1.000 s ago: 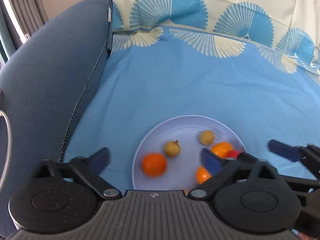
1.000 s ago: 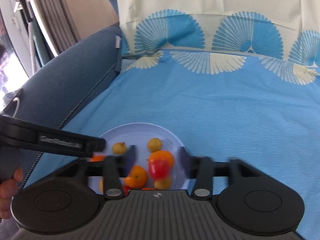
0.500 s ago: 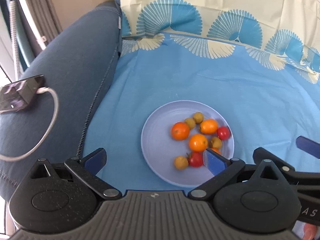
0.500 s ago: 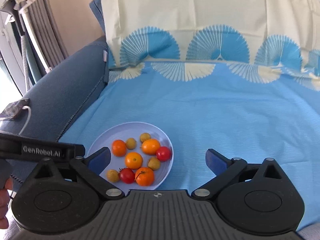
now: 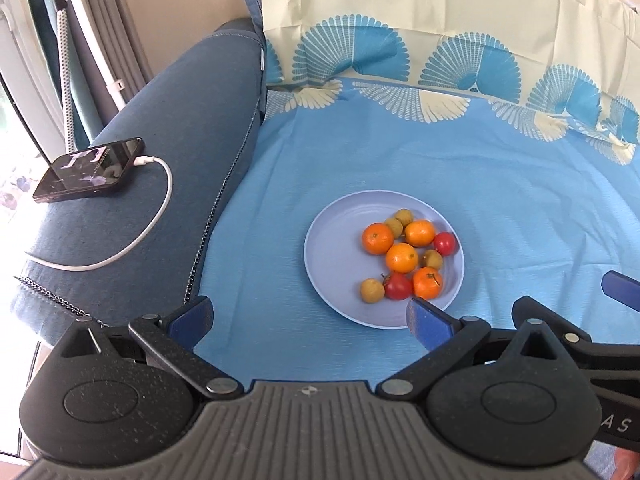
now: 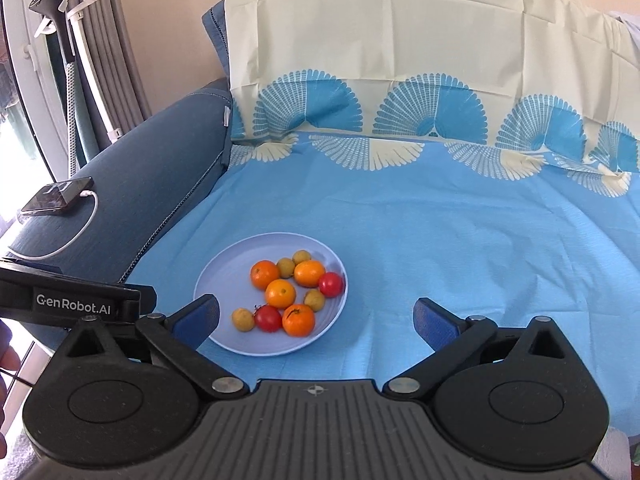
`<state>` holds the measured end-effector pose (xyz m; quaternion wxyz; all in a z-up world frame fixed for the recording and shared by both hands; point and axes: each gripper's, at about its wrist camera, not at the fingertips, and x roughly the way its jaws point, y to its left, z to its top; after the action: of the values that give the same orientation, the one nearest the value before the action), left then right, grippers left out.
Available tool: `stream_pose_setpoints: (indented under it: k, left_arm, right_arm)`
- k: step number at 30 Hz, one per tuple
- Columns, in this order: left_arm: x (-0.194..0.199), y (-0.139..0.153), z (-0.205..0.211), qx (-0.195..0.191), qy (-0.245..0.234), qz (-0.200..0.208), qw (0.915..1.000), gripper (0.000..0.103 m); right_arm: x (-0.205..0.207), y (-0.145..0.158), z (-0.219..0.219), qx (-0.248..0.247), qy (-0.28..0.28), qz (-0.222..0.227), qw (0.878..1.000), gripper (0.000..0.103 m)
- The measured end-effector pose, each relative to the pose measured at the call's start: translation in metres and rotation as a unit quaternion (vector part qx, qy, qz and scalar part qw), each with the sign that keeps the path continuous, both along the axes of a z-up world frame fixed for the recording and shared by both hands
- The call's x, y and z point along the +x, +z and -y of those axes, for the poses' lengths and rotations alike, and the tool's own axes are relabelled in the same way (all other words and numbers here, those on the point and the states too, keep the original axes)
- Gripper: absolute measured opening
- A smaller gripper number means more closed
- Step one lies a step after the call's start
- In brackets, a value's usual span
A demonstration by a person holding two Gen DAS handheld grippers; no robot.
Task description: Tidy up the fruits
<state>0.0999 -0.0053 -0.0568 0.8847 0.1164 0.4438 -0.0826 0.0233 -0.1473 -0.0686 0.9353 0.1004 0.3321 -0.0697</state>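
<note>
A pale blue plate (image 5: 332, 256) (image 6: 224, 276) lies on the blue cloth and holds several fruits: orange mandarins (image 5: 377, 238) (image 6: 280, 293), red tomatoes (image 5: 397, 286) (image 6: 268, 318) and small yellow-green fruits (image 5: 372, 290) (image 6: 243, 319). My left gripper (image 5: 308, 316) is open and empty, held back from the plate's near edge. My right gripper (image 6: 316, 314) is open and empty, just this side of the plate and to its right. The right gripper's body also shows at the right of the left wrist view (image 5: 560, 332).
A blue sofa armrest (image 5: 160, 152) (image 6: 152, 160) rises on the left, with a phone (image 5: 89, 170) (image 6: 58, 196) and its white charging cable (image 5: 152, 224) on it. The patterned cloth covers the backrest (image 6: 400, 60). A garment steamer stand (image 6: 68, 32) stands far left.
Both grippers have pulled up and back from the plate. The right gripper, shut close around a red tomato over the plate a second ago, is open and empty; the tomato lies on the plate.
</note>
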Motion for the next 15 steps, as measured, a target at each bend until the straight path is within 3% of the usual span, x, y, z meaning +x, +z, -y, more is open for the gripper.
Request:
stream_pose_setpoints:
  k: [8, 15]
  left_arm:
    - [0.0053, 0.0038, -0.0019, -0.015, -0.008, -0.003, 0.9999, 0.103]
    - [0.0053, 0.0, -0.002, 0.003, -0.002, -0.002, 1.0, 0.103]
  right_arm:
    - [0.0015, 0.0033, 0.0024, -0.003, -0.003, -0.001, 1.0, 0.102]
    - [0.0028, 0.0009, 0.002, -0.004, -0.005, -0.007, 1.0, 0.102]
